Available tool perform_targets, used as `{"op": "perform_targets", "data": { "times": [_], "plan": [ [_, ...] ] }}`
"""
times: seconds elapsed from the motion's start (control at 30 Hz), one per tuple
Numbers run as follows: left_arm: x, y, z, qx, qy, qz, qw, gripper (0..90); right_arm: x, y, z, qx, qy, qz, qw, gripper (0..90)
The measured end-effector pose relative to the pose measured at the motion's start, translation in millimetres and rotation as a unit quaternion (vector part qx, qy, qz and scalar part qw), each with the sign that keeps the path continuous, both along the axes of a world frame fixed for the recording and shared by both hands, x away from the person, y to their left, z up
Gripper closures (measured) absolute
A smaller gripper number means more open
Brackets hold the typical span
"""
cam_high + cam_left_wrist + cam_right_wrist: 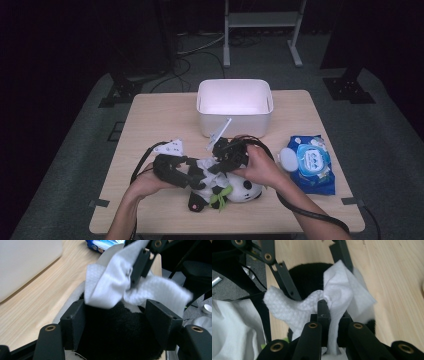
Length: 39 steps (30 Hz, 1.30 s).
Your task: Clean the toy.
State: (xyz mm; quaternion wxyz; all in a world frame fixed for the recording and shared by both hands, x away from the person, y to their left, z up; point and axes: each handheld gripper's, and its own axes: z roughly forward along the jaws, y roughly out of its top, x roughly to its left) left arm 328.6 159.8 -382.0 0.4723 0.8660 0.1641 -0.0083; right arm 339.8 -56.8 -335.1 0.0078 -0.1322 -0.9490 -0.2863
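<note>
The panda toy (235, 190) lies at the near middle of the table (150, 120). The left gripper (117, 315) has its jaws around the toy's black part, pinning it so it can't slide. The right gripper (329, 312) is clamped tight on a white wipe (337, 292), pressing it onto the toy, likely for wiping. The wipes pack (312, 162) waits at right, the white bin (235, 122) beyond.
</note>
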Motion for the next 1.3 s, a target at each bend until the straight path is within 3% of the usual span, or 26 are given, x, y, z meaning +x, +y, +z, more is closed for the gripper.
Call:
{"op": "perform_targets", "data": {
  "times": [0.23, 0.4, 0.57, 0.73, 0.83, 0.93, 1.0, 1.1, 1.27, 1.3],
  "plan": [
    [-1.2, -1.4, 0.2, -0.001, 0.0, -0.003, 1.0, 33.5, 2.5, -35.3, 2.3, -0.022, -0.002, -0.039, 0.999, 84.8],
    [-2.8, -3.3, 0.9, 0.004, -0.005, -0.005, 1.0, 33.5, 1.5, -58.8, 6.6, -0.008, 0.0, -0.057, 0.9984, 84.7],
    [-2.7, -2.5, 0.5, 0.001, -0.002, -0.005, 1.0, 33.5, -0.4, -80.6, 9.1, -0.014, 0.006, -0.075, 0.9971, 84.4],
    [-3.2, -2.3, 0.5, -0.003, 0.003, -0.011, 0.9999, 33.5, -0.3, -99.0, 1.8, -0.008, 0.02, -0.093, 0.9954, 84.5],
    [-4.9, -3.6, 2.4, -0.001, 0.003, -0.02, 0.9998, 33.4, -4.2, -100.5, -6.2, 0.0, 0.035, -0.086, 0.9957, 84.5],
    [-6.7, -3.8, 7.5, -0.001, 0.01, -0.031, 0.9995, 32.7, -10.3, -99.0, -6.6, -0.003, 0.028, -0.079, 0.9965, 84.5],
    [-7.3, -3.3, 12.3, -0.012, 0.017, -0.037, 0.9991, 31.0, -14.6, -97.9, -6.4, -0.008, 0.026, -0.07, 0.9972, 84.5],
    [-9.2, -6.7, 16.9, -0.017, 0.004, -0.042, 0.999, 29.0, -21.0, -98.0, -6.4, -0.011, 0.021, -0.065, 0.9976, 84.5],
    [-8.0, -22.5, 12.2, 0.025, -0.022, -0.014, 0.9993, 18.8, -27.9, -99.0, -7.7, -0.008, 0.032, -0.054, 0.998, 84.4],
    [-7.3, -26.4, 8.3, 0.037, -0.014, -0.012, 0.9991, 17.0, -28.8, -98.5, -7.6, -0.009, 0.037, -0.045, 0.9983, 84.4]
  ]
}}
